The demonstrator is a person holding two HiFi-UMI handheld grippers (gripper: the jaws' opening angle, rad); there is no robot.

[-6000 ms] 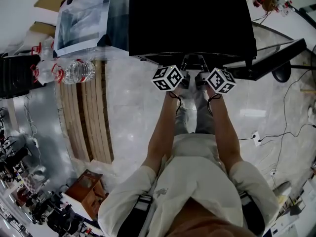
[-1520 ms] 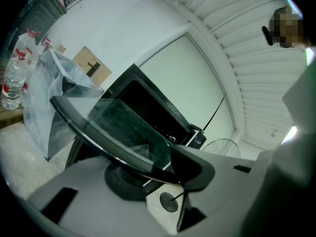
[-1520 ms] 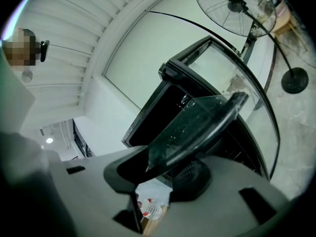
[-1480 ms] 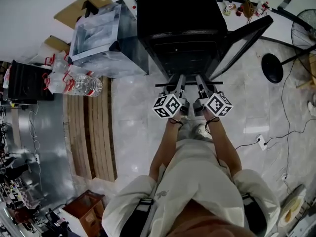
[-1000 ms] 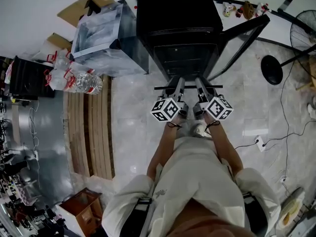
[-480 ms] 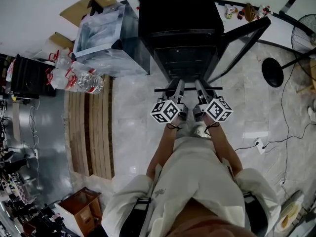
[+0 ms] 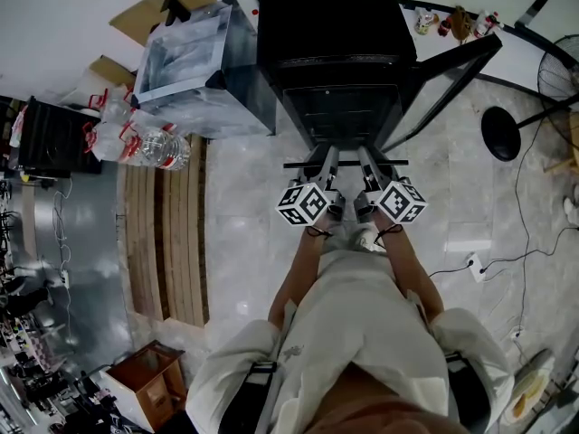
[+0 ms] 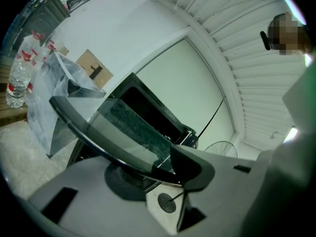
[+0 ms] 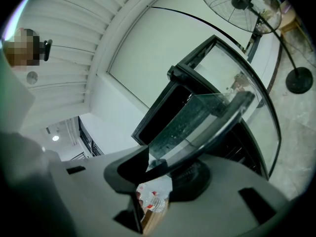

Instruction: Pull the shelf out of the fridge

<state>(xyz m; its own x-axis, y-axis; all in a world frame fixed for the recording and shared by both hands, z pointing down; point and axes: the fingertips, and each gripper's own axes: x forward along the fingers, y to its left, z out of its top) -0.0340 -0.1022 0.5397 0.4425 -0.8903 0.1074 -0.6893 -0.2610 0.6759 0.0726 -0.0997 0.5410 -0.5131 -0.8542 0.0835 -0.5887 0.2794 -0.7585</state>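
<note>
Both (left gripper (image 7: 324, 157), right gripper (image 7: 366, 157)) clamp the shelf (image 7: 345, 163)

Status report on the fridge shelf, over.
Left gripper and right gripper: jaws shut on front rim of glass shelf. Rim held out in front of the black fridge. Fridge door swung open at right, out of the way.

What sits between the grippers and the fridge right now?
Only the shelf. In the head view it spans from the fridge out to the left gripper and right gripper, both shut on its front edge.
</note>
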